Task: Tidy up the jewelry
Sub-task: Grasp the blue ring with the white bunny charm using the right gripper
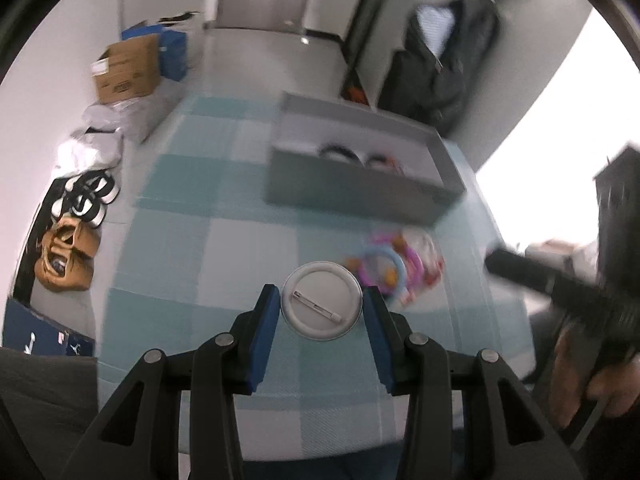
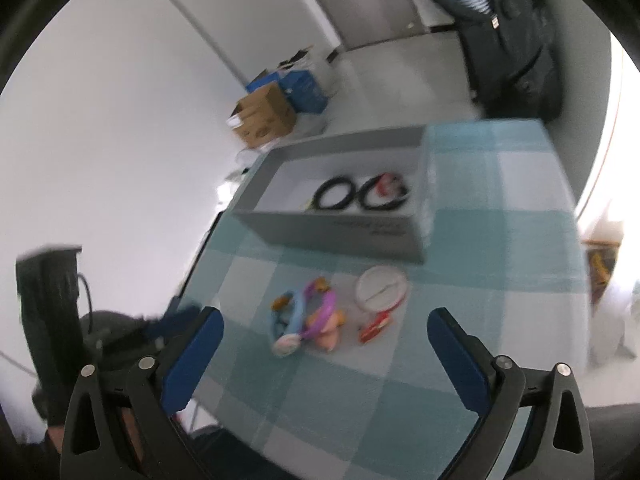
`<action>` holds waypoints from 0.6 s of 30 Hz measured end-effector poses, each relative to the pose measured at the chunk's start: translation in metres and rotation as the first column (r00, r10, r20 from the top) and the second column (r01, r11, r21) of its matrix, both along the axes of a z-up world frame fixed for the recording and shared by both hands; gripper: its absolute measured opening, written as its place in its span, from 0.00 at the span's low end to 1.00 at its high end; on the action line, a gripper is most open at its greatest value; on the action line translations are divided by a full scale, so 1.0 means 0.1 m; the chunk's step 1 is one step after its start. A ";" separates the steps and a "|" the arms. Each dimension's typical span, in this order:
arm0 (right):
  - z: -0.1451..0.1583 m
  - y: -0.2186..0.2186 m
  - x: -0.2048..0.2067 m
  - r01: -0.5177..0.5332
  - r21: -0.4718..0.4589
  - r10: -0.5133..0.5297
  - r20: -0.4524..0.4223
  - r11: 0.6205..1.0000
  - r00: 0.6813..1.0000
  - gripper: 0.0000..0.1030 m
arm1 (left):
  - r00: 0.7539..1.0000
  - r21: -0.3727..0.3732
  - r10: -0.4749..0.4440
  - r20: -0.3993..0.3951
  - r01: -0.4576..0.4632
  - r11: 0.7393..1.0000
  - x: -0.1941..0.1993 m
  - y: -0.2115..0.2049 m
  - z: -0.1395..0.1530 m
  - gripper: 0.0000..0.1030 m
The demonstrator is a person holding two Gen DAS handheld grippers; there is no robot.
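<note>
A round white pin badge, back side up, lies on the checked teal cloth between the blue pads of my left gripper; the jaws stand around it, whether they touch it I cannot tell. It also shows in the right wrist view. Blue and pink children's bracelets lie just right of it, seen too in the right wrist view. A small red item lies by the badge. A grey open box holds black rings. My right gripper is open and empty above the table's near edge.
The grey box stands at the far side of the table. On the floor to the left are cardboard boxes, bags and shoes. A dark coat hangs behind the table. The right hand and its gripper handle are at the right.
</note>
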State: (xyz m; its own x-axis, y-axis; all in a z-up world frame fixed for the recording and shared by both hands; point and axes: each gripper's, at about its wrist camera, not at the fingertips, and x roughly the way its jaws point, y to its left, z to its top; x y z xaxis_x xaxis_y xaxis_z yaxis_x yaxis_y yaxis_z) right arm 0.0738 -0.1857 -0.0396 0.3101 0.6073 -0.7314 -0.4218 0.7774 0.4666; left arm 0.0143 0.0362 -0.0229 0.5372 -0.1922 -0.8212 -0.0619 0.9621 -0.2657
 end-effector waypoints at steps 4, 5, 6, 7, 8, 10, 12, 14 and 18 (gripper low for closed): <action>-0.15 0.10 -0.06 -0.019 0.070 0.026 -0.107 0.997 0.994 0.81 | 0.998 -0.027 0.049 0.032 -0.048 0.998 0.03 0.09 0.05 0.36; -0.21 0.14 -0.08 -0.024 0.085 0.036 -0.141 0.996 0.989 0.74 | 0.998 -0.033 0.055 0.035 -0.054 0.998 0.03 0.08 0.03 0.36; -0.24 0.17 -0.10 -0.026 0.087 0.039 -0.151 0.996 0.988 0.69 | 0.997 -0.042 0.061 0.038 -0.059 0.997 0.05 0.11 0.03 0.36; -0.25 0.20 -0.12 -0.029 0.081 0.041 -0.152 0.996 0.987 0.65 | 0.997 -0.050 0.062 0.040 -0.060 0.997 0.04 0.13 0.03 0.36; -0.26 0.25 -0.13 -0.036 0.069 0.046 -0.148 0.997 0.988 0.65 | 0.997 -0.057 0.060 0.040 -0.058 0.997 0.04 0.14 0.02 0.36; -0.29 0.34 -0.15 -0.048 0.053 0.055 -0.150 0.997 0.987 0.64 | 0.998 -0.065 0.056 0.037 -0.053 0.996 0.06 0.15 -0.02 0.36; -0.33 0.43 -0.15 -0.056 0.036 0.061 -0.155 0.998 0.986 0.60 | 0.998 -0.072 0.055 0.037 -0.052 0.996 0.06 0.19 -0.01 0.36; -0.34 0.48 -0.14 -0.048 0.022 0.051 -0.153 0.999 0.987 0.59 | 0.998 -0.077 0.054 0.036 -0.051 0.996 0.06 0.22 -0.01 0.36; -0.39 0.55 -0.10 -0.041 -0.006 0.039 -0.161 0.999 0.986 0.57 | 0.998 -0.088 0.053 0.029 -0.051 0.995 0.05 0.27 -0.03 0.36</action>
State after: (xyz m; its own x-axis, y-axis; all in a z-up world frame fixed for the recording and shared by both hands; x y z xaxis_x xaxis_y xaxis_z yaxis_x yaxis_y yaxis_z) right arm 0.0641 -0.1303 -0.0791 0.1640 0.6101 -0.7752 -0.3730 0.7658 0.5238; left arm 0.0196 0.0628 -0.0258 0.5731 -0.2335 -0.7855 -0.1018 0.9309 -0.3509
